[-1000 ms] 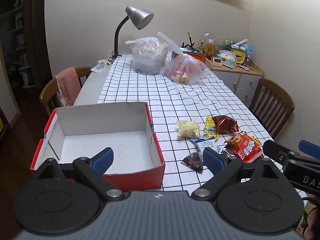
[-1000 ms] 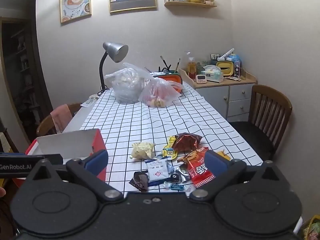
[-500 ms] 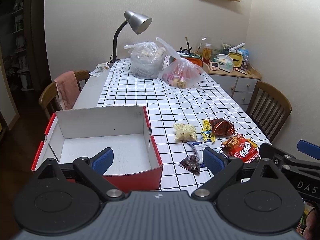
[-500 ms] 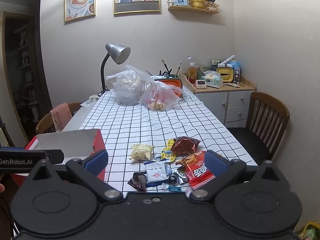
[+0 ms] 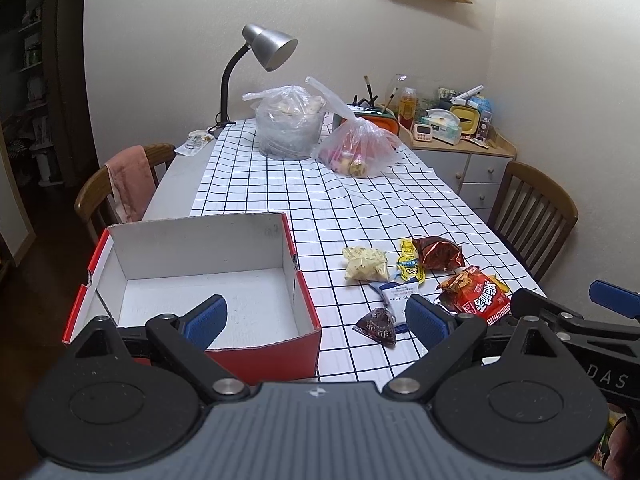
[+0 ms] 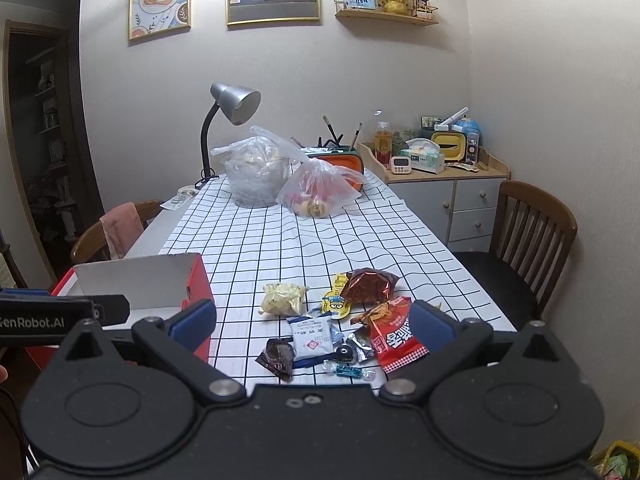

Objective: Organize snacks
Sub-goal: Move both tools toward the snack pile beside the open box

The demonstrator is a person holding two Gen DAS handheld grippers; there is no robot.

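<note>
A red box [image 5: 264, 354] with a white empty inside stands at the table's near left; its corner [image 6: 198, 280] shows in the right wrist view. Right of it lie several snack packs: a yellow pack [image 5: 365, 265] [image 6: 283, 299], a dark red foil bag [image 5: 439, 253] [image 6: 370, 285], a red noodle pack [image 5: 478, 295] [image 6: 394, 338], a white sachet [image 5: 396, 294] [image 6: 312, 338] and a small dark wrapper [image 5: 378, 322] [image 6: 277, 358]. My left gripper [image 5: 316, 318] hangs open over the box's near wall. My right gripper [image 6: 312, 322] hangs open before the snack pile.
Two filled plastic bags [image 5: 290, 126] [image 5: 358, 150] and a grey desk lamp [image 5: 268, 46] stand at the table's far end. Wooden chairs flank the table, left [image 5: 120, 178] and right [image 5: 532, 218]. A cluttered cabinet [image 6: 440, 184] stands against the far right wall.
Both grippers have drawn back and risen slightly, so the table shows lower and farther in both views. Nothing on the table has moved and both stay open.
</note>
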